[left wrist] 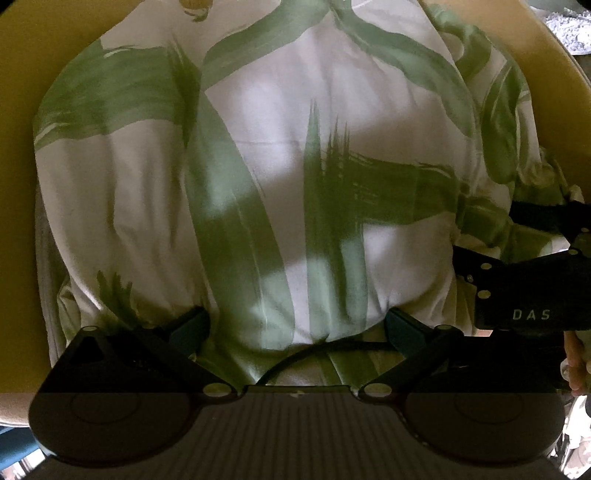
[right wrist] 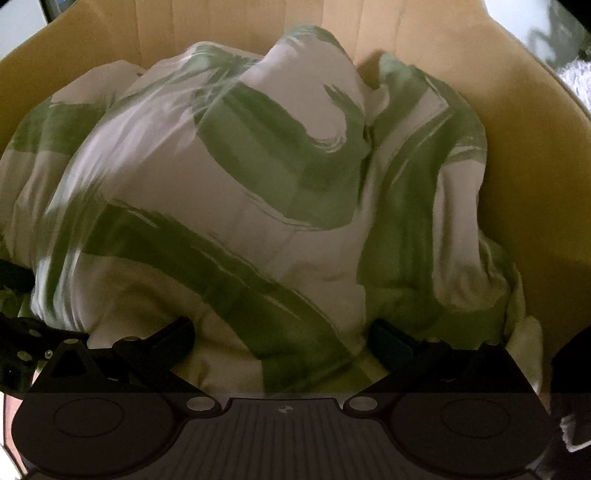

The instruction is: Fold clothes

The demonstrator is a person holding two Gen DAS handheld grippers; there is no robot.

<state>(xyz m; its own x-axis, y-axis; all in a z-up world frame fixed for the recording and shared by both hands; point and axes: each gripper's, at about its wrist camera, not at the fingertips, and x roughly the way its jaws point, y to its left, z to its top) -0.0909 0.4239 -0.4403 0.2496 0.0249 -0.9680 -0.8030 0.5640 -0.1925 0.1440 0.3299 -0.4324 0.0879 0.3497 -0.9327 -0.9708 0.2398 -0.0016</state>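
Note:
A white garment with broad green brush strokes [left wrist: 258,155] lies spread and bunched on a yellow table [left wrist: 22,92]. My left gripper [left wrist: 297,328] is open at the garment's near edge, its fingers wide apart and the cloth bulging between them. The right gripper's black body [left wrist: 517,288] shows at the garment's right side. In the right wrist view the same garment [right wrist: 236,192] rises in a rumpled, partly blurred mound. My right gripper [right wrist: 282,339] stands open, with the cloth's near edge lying between its spread fingers. The left gripper's body [right wrist: 18,350] shows at the left edge.
The yellow table's far edge [right wrist: 535,110] curves round the garment. A pale textured surface [left wrist: 569,29] lies beyond the table at the top right. A person's hand [left wrist: 574,369] holds the right gripper at the frame's right edge.

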